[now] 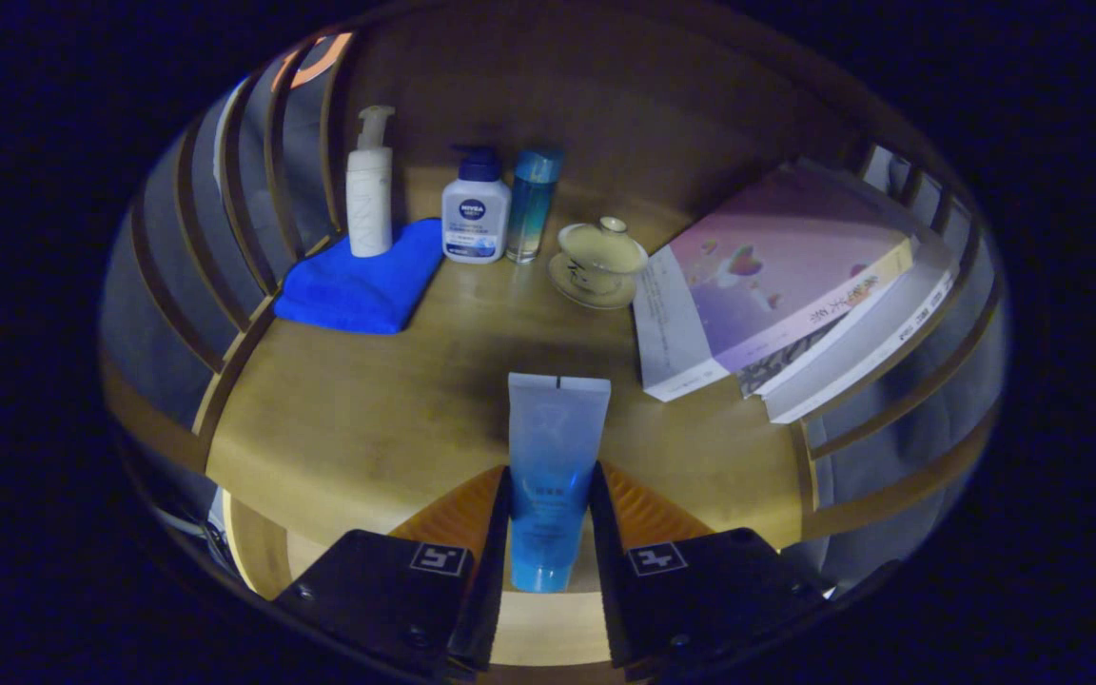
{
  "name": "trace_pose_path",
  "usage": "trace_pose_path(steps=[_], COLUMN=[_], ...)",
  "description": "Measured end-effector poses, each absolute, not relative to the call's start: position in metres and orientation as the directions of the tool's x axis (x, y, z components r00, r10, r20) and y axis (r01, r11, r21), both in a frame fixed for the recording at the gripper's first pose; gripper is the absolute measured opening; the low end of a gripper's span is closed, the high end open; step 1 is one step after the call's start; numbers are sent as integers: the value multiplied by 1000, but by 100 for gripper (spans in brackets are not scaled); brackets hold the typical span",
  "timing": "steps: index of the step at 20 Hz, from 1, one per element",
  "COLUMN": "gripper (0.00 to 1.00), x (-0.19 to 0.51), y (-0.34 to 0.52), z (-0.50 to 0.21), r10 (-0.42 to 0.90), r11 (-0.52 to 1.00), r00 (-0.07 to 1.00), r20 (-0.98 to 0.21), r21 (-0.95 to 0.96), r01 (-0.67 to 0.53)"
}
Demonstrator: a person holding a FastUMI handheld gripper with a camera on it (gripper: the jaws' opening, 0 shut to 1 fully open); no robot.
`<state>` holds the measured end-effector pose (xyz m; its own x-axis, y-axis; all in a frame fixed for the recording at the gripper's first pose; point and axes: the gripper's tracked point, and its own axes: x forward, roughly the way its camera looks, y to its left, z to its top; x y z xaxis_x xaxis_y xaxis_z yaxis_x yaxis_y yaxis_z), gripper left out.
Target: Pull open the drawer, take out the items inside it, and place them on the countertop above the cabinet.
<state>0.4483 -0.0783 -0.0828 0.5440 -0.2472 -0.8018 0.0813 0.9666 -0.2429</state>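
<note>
My gripper [549,499] is shut on a blue squeeze tube [553,447], both fingers pressing its sides. The tube points away from me, its flat crimped end out over the front part of the wooden countertop [358,419]. Whether the tube touches the wood I cannot tell. Below the fingers a strip of pale wood [548,628] shows, which may be the cabinet front or the drawer; it is too cut off to tell.
At the back of the countertop lie a folded blue cloth [362,281] bearing a white pump bottle [369,190], a white bottle with a dark cap [476,211], a slim blue bottle [532,205] and a lidded cup on a saucer [600,262]. Stacked books [776,285] lie right. Wooden slats [225,219] fence both sides.
</note>
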Motion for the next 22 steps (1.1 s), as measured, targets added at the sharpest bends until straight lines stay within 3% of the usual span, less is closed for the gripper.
trace_pose_path(steps=[10, 17, 22], gripper=[54, 59, 63], x=[459, 425, 384], y=[-64, -58, -42], z=[-87, -77, -63], r10=[-221, -186, -119], r11=[973, 982, 989], r00=[610, 620, 657], r20=[-761, -762, -744], r21=[-215, -165, -146], r01=[84, 92, 14])
